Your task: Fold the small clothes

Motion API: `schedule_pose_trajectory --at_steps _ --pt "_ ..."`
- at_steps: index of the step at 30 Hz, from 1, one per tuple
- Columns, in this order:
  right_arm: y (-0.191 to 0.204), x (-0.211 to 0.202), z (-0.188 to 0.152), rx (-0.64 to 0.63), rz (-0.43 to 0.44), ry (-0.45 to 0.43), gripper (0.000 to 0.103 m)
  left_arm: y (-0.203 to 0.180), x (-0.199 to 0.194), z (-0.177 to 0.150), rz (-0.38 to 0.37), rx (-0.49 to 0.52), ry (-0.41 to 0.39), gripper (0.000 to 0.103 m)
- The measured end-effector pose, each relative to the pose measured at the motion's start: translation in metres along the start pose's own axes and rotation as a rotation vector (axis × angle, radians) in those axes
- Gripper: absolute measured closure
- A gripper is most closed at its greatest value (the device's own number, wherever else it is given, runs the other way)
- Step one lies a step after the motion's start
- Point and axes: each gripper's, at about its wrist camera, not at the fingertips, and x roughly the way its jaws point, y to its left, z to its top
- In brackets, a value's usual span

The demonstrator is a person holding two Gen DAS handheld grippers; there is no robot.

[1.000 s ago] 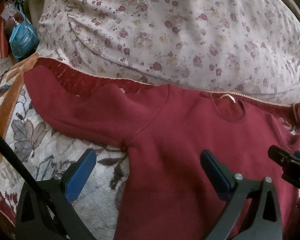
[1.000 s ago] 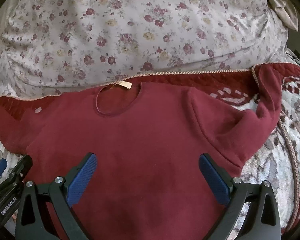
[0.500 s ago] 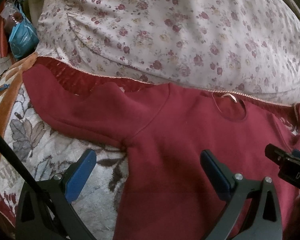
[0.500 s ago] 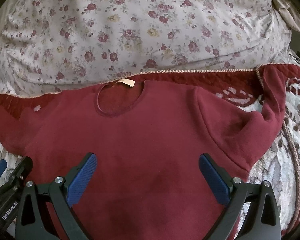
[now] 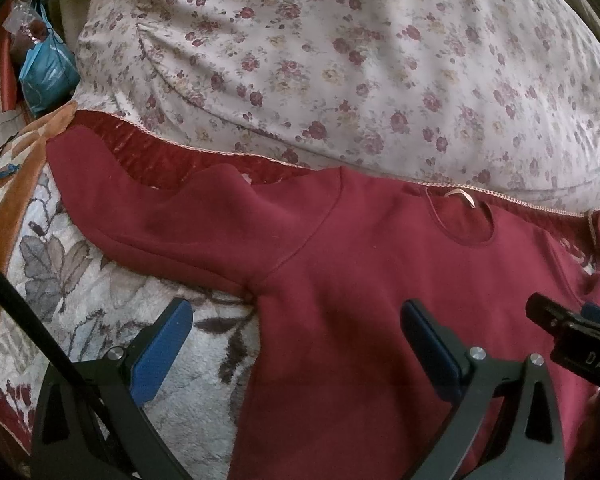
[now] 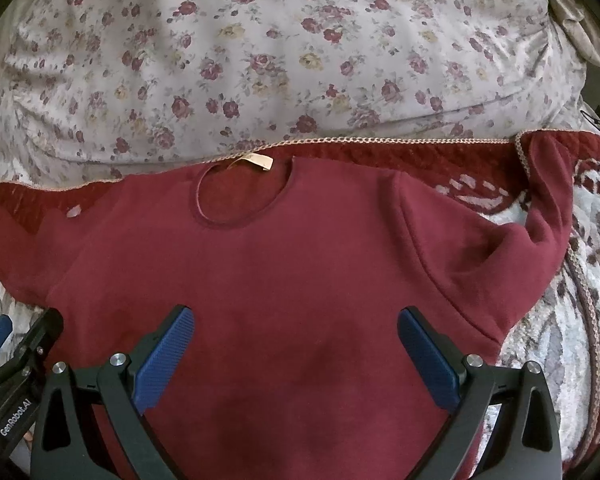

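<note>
A small dark red long-sleeved top [image 5: 364, 288] lies flat, face up, on a patterned blanket, neck hole [image 6: 240, 196] at the far side. Its left sleeve [image 5: 148, 216] stretches out to the left; its right sleeve [image 6: 540, 216] bends up at the far right. My left gripper [image 5: 296, 332] is open and empty above the top's left side seam. My right gripper [image 6: 296, 336] is open and empty above the middle of the top's body. Each gripper shows at the edge of the other's view.
A big floral pillow [image 6: 284, 48] fills the far side just behind the top's collar. The floral blanket [image 5: 100, 304] with a red border lies under everything. A blue bag [image 5: 48, 76] sits at the far left.
Both views have shifted slightly, the top sitting a little lower in frame. Both grippers stay open and the top has not moved.
</note>
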Motion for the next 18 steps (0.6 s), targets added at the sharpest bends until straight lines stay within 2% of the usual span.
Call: schedule_pose_trajectory --at_steps 18 --pt "0.0097 0.0084 0.0034 -0.009 0.000 -0.001 0.000 0.0049 0.0024 0.0003 0.010 -0.005 0.007 0.000"
